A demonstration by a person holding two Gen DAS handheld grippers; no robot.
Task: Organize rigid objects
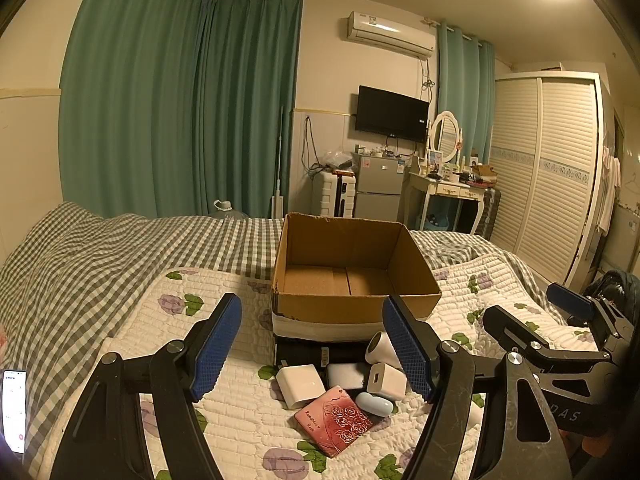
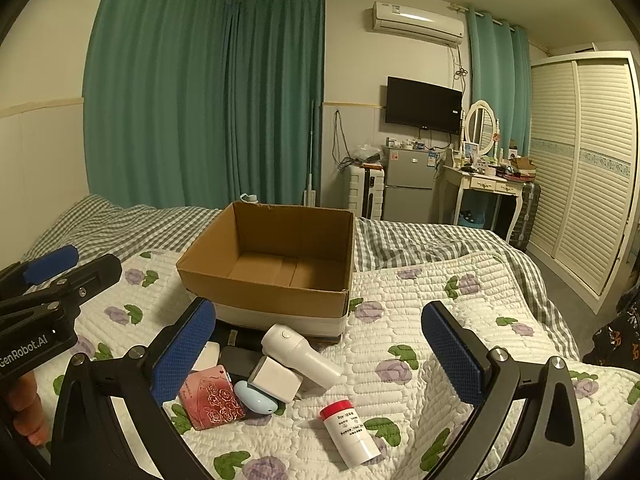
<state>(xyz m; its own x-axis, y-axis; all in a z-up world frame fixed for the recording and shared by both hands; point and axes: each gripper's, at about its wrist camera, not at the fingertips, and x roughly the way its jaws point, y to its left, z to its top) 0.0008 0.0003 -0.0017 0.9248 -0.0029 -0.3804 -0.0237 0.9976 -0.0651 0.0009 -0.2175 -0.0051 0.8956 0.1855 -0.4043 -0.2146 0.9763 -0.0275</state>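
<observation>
- Left hand-held gripper (image 1: 312,344) spread wide, nothing between pads, hovering over clutter on quilt (image 1: 240,420).
- Right hand-held gripper (image 2: 320,352) likewise spread, holding nothing.
- White bottle with red cap (image 2: 350,430) lying alone, open quilt on all sides.
- Pink rose-print case (image 1: 334,420), blue pod (image 1: 375,403), white chargers (image 1: 300,385) and white cylinder (image 2: 302,354) piled touching; dark item beneath mostly hidden.
- Cardboard box (image 1: 352,304) just beyond pile, open, interior bare.
- Phone (image 1: 14,410) cut off at left frame edge.

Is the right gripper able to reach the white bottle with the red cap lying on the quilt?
Probably yes. The white bottle with the red cap lies alone, below the open right gripper, with nothing over it.
</observation>
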